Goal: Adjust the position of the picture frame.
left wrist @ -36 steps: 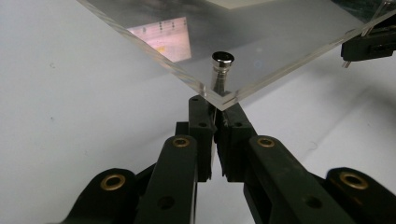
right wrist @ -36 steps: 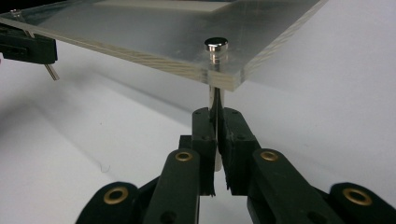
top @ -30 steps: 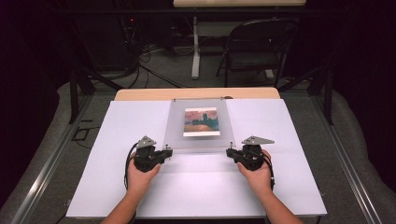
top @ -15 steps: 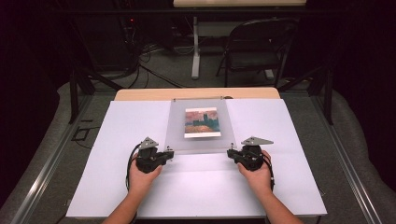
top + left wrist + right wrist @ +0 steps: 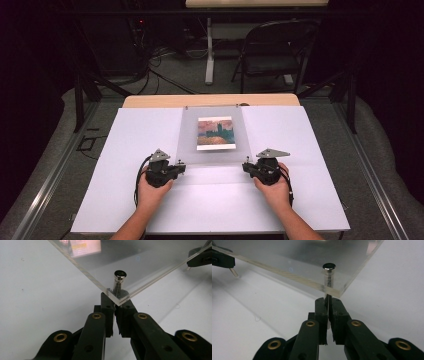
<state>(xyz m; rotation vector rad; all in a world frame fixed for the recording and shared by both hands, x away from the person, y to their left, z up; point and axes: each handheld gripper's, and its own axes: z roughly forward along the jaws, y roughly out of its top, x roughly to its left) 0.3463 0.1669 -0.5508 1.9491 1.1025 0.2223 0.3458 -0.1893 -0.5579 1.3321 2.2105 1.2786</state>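
Observation:
A clear acrylic sheet (image 5: 191, 142) lies over a small landscape picture (image 5: 215, 133) in the middle of the white table. A metal pin (image 5: 120, 277) runs down through its near left corner, and my left gripper (image 5: 116, 302) is shut on the pin's lower end under the sheet. At the near right corner a second pin (image 5: 329, 271) passes through the sheet (image 5: 287, 262), with my right gripper (image 5: 327, 303) shut on its stem. From above, the left gripper (image 5: 183, 168) and right gripper (image 5: 245, 166) face each other at those two corners.
White paper (image 5: 125, 200) covers the table, with a bare wooden strip (image 5: 150, 101) along the far edge. A folding chair (image 5: 272, 55) and a table leg (image 5: 209, 50) stand on the floor beyond. The other gripper (image 5: 200, 258) shows far off at the sheet's opposite corner.
Both hands have shifted slightly toward the person, still at the sheet's near corners. The picture and sheet look almost unmoved.

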